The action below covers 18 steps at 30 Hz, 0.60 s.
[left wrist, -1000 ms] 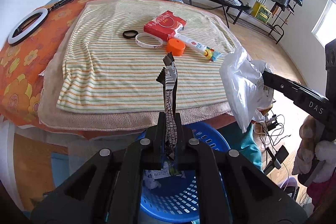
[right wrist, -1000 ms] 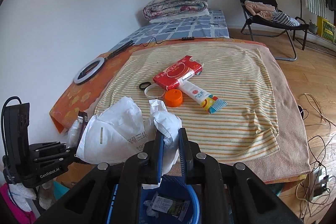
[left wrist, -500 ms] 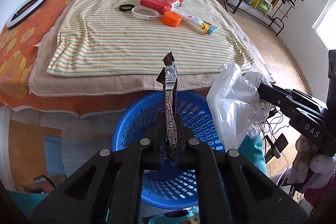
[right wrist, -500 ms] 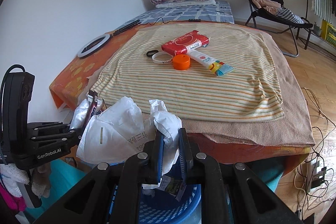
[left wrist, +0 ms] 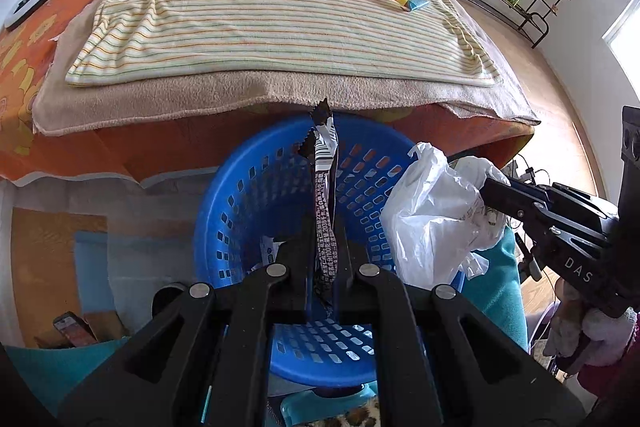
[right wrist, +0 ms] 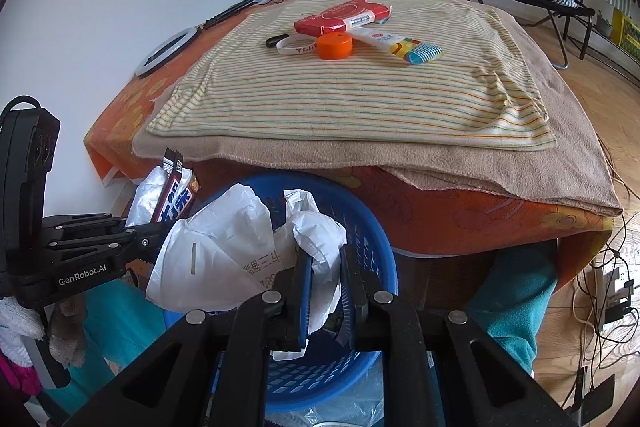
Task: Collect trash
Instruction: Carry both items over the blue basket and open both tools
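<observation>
Over blue basket (left wrist: 248,187): L hand-held gripper (left wrist: 324,251) clamps wrapper (left wrist: 325,187), R (right wrist: 325,279) grips bag (right wrist: 224,251) (white plastic).

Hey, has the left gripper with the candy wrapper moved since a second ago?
Yes. The left gripper, shut on the wrapper, has come down from over the striped blanket to over the blue basket.

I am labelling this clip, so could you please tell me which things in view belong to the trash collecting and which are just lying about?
Part of the job:
- snack wrapper, held by the left gripper
- white plastic bag, held by the right gripper
- blue basket

Just lying about:
- red packet
- orange lid
- tube
- white wristband
- ring light
</observation>
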{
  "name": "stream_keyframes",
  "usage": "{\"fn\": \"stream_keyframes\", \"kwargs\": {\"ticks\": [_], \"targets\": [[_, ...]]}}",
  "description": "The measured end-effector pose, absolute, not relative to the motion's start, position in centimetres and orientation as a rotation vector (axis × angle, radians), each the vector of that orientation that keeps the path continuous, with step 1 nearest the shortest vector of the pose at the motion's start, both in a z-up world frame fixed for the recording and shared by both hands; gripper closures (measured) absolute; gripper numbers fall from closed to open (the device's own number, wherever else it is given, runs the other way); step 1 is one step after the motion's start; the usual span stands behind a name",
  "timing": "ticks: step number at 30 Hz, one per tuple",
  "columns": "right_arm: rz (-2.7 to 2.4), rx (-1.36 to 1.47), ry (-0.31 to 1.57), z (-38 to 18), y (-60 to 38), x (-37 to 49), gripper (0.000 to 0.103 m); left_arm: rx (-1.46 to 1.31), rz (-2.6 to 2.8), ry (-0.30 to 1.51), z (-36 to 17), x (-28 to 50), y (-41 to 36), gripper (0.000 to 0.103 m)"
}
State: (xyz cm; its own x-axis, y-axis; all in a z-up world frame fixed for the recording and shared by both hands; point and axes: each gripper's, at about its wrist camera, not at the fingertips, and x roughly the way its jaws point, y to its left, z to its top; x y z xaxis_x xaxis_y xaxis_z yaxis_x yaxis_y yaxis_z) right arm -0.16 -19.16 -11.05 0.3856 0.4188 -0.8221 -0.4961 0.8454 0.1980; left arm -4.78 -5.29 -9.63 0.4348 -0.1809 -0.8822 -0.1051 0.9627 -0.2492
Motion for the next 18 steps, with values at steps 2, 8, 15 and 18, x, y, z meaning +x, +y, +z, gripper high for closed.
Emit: {"fn": "stream_keyframes", "kwargs": {"ticks": [2,8,15,18], "targets": [[0.580,-0.090,1.037,-11.7,-19.1,-0.3,0.091,-0.281,-0.048,1.132,-10.0,-4.8,-5.4,0.099],[0.577,-0.089,1.070,-13.0,-19.2,-0.5,0.091,-0.275,-0.041,1.149,-10.6,-4.8,-5.4,0.099],[0.576,-0.082,1.098,-13.7,-19.0,-0.3,0.084,-0.263,-0.025,1.160,-11.1,-4.9,-5.5,0.099],[0.577,-0.067,1.109,-14.0,-19.0,-0.3,0.073,-0.268,-0.018,1.167,-11.3,-4.8,-5.3,0.084]]}}
